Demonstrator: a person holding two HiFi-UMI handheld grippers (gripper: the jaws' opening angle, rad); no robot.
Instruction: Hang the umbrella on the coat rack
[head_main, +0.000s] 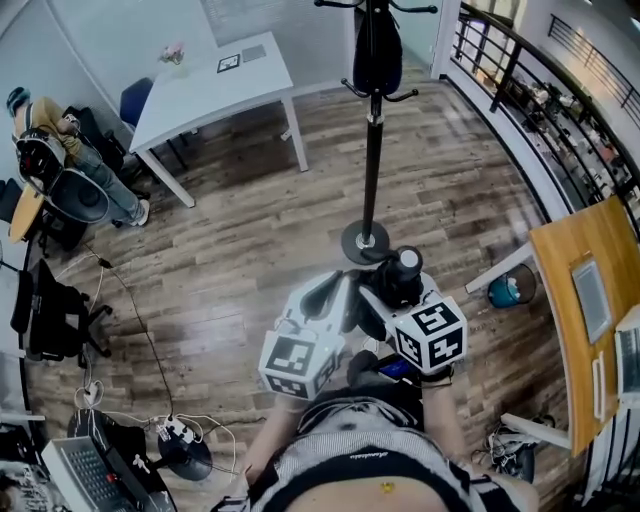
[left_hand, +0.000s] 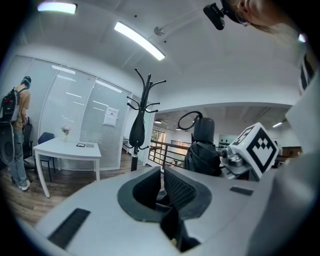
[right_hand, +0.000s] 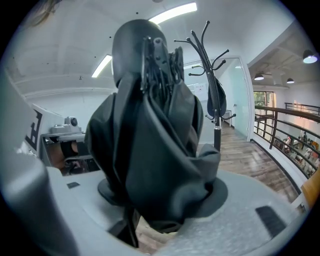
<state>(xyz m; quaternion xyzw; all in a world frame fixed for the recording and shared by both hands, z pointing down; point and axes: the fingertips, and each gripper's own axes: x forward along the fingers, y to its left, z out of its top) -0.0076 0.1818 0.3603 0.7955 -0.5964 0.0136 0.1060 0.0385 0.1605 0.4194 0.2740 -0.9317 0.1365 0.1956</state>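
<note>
Closest in, your right tongs (right_hand: 165, 200) are clamped on the folded black umbrella (right_hand: 150, 125), jaws set wide around the bunched fabric, and the bundle stands up out of them and fills most of the right gripper view. From the head view the umbrella (head_main: 403, 268) sits just ahead of your body, over the wood floor (head_main: 230, 250). Your left tongs (left_hand: 162, 187) ride just beside it on the left, jaws a little apart with nothing between them. Its own view catches the umbrella (left_hand: 202, 150) and the right marker cube (left_hand: 257, 147) close on its right.

Straight beyond both tongs is the coat rack (head_main: 373, 150), its round base (head_main: 366, 242) on the floor just past the umbrella's tip. A black item (head_main: 377, 50) already hangs from its lower hooks, below the curved top prongs (left_hand: 150, 82). Whether it is a bag or another umbrella, you cannot tell.

Off to your right, a blue bin (head_main: 510, 290) stands near an orange wooden desk (head_main: 585, 250), with a black railing (head_main: 500, 50) running behind. To the left of the rack stands a white desk (head_main: 210, 90) carrying a small vase of flowers (left_hand: 65, 132). Farther left, a person (left_hand: 17, 130) with a backpack is near a black office chair (head_main: 50, 300), and a power strip (head_main: 175, 432) with cables lies on the floor.
</note>
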